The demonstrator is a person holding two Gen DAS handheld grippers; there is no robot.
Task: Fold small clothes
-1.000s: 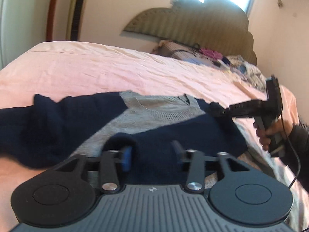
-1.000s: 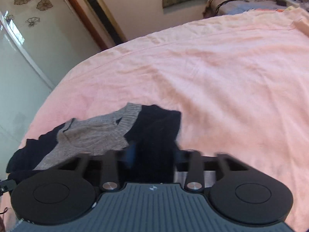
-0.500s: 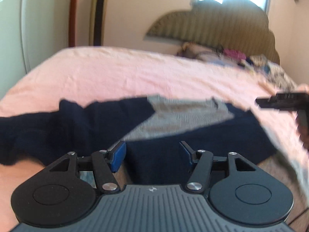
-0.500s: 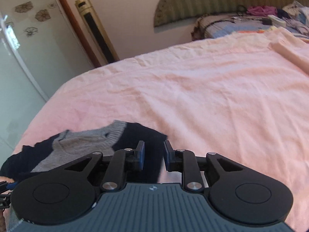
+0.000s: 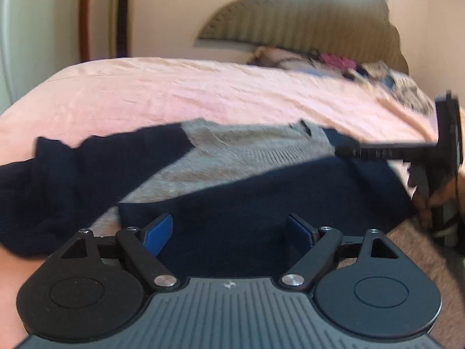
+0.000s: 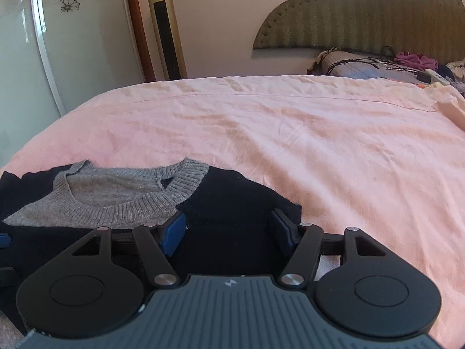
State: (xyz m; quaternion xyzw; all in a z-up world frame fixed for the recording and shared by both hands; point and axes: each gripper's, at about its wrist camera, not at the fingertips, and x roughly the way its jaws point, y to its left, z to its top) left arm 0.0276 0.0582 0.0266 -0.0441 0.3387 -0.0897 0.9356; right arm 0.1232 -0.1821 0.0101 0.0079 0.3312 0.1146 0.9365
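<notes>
Bed [image 6: 290,133] fills most of both views, covered in a wrinkled pink sheet. Padded green headboard [image 6: 363,20] at its head end, with a heap of mixed items [image 6: 377,64] (cables, purple cloth) piled below it.

Tall gold tower fan [image 6: 167,26] stands against the wall beyond the far edge of the bed, next to a glass door [image 6: 58,29] with flower decals.

Sweater [image 6: 122,197], navy with a grey chest panel and grey ribbed collar, lies spread on the sheet near the bed's near edge, collar toward the far edge. In the left view one navy sleeve [image 5: 58,180] trails out and looks bunched; that view is blurred.

Left gripper [image 5: 229,229]: jaws spread wide, blue pads showing, positioned over the navy lower part of the sweater, nothing between them.

Right gripper [image 6: 229,229]: jaws likewise spread wide, over the navy shoulder just right of the collar, nothing pinched. From the left view it shows side-on at the sweater's right edge, a hand [image 5: 433,200] wrapped round its handle; contact with the fabric can't be told
</notes>
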